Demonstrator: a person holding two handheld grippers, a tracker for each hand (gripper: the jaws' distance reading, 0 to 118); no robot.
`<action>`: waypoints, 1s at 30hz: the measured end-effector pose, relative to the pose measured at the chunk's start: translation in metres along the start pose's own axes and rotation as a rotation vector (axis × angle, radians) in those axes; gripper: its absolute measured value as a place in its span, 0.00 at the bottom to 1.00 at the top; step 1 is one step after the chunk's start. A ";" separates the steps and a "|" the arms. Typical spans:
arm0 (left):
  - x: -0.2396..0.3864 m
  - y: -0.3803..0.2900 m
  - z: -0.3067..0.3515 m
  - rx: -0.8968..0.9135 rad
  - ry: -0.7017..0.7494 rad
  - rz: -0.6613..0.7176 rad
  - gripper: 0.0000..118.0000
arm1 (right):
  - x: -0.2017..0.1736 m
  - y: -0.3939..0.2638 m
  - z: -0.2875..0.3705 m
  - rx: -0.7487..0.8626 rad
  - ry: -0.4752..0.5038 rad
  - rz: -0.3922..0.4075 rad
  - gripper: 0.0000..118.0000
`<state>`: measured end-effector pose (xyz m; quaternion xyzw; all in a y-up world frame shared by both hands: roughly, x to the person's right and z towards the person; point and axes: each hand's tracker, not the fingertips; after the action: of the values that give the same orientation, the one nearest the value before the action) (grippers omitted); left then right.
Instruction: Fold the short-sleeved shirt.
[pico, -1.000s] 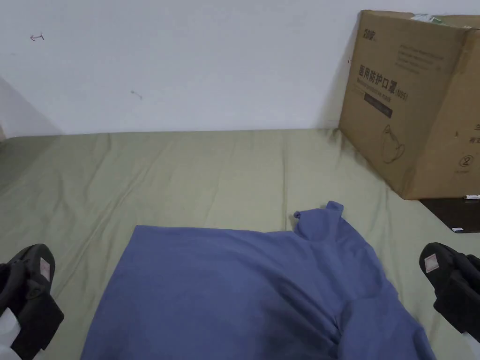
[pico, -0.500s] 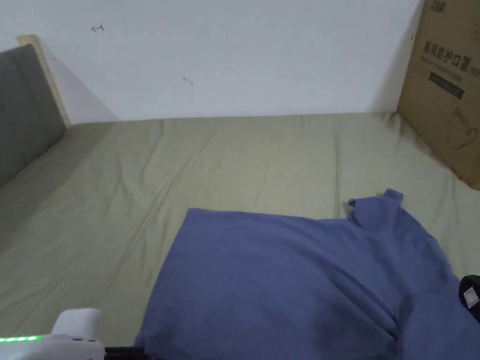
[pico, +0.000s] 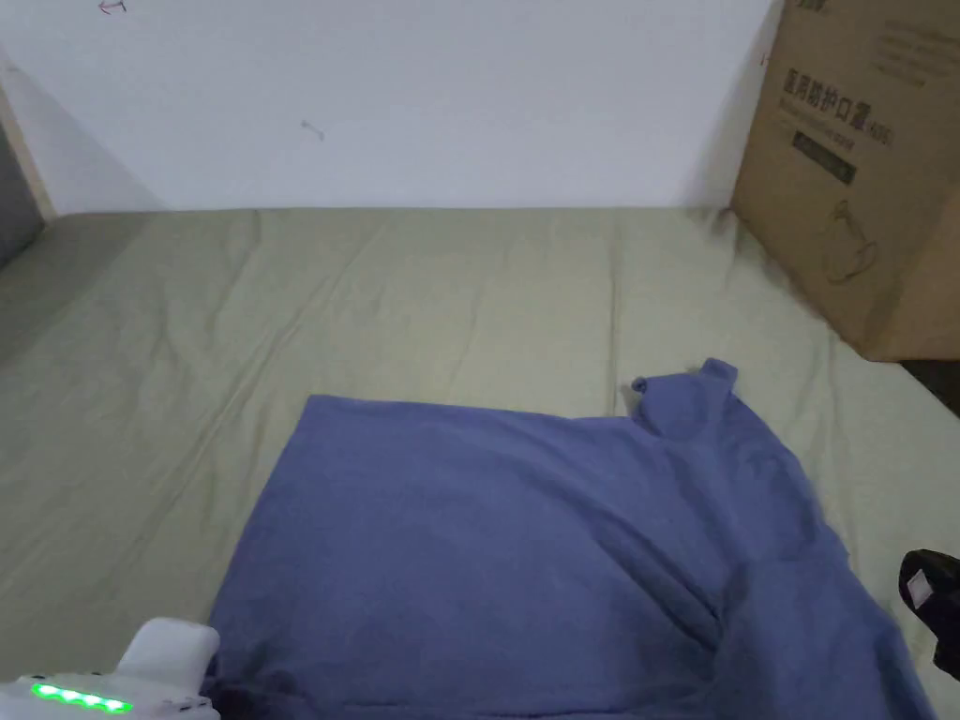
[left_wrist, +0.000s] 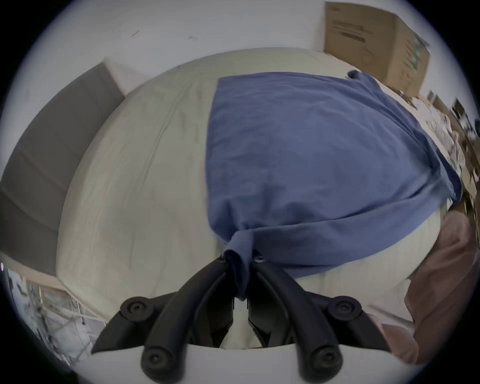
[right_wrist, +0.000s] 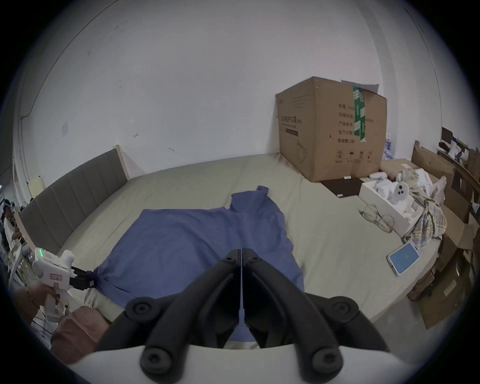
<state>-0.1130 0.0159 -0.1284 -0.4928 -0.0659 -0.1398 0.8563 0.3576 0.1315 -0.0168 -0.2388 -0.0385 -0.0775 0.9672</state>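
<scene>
Your left gripper (left_wrist: 240, 262) clenched on bunched near corner of shirt (left_wrist: 298, 156), both jaws pinching cloth. Your right gripper (right_wrist: 241, 253) closed, jaws nearly touching; thin blue strip shows between them, real grip can't be told.

Shirt lies spread on bed (pico: 422, 300), sleeve tip toward box (pico: 844, 187).

Judgement: light, limp, drapes and bunches; hold corners or hem, keep edge taut.

Versus 1 s ago: left gripper off cloth then, now gripping corner; right gripper lower in head view, partly from camera turning.

Head view: angled down from above the bed (pico: 450, 281) toward the wall (pico: 450, 94). Gripper views: low at the near edge, facing likewise. Shared throughout: shirt (pico: 487, 562), cardboard box (pico: 862, 169).
</scene>
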 end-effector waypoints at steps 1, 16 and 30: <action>-0.002 0.003 0.002 -0.004 -0.084 0.020 0.06 | 0.006 -0.001 -0.001 -0.012 0.003 -0.020 0.01; -0.023 0.000 0.060 0.065 -0.179 0.201 0.06 | 0.114 -0.098 -0.083 -0.677 -0.111 -0.071 0.75; -0.037 -0.035 0.073 0.031 -0.208 0.299 0.06 | 0.116 -0.062 -0.028 -0.566 0.055 -0.138 0.06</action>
<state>-0.1573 0.0690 -0.0716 -0.4958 -0.0820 0.0419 0.8635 0.4624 0.0490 -0.0007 -0.4938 -0.0053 -0.1570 0.8553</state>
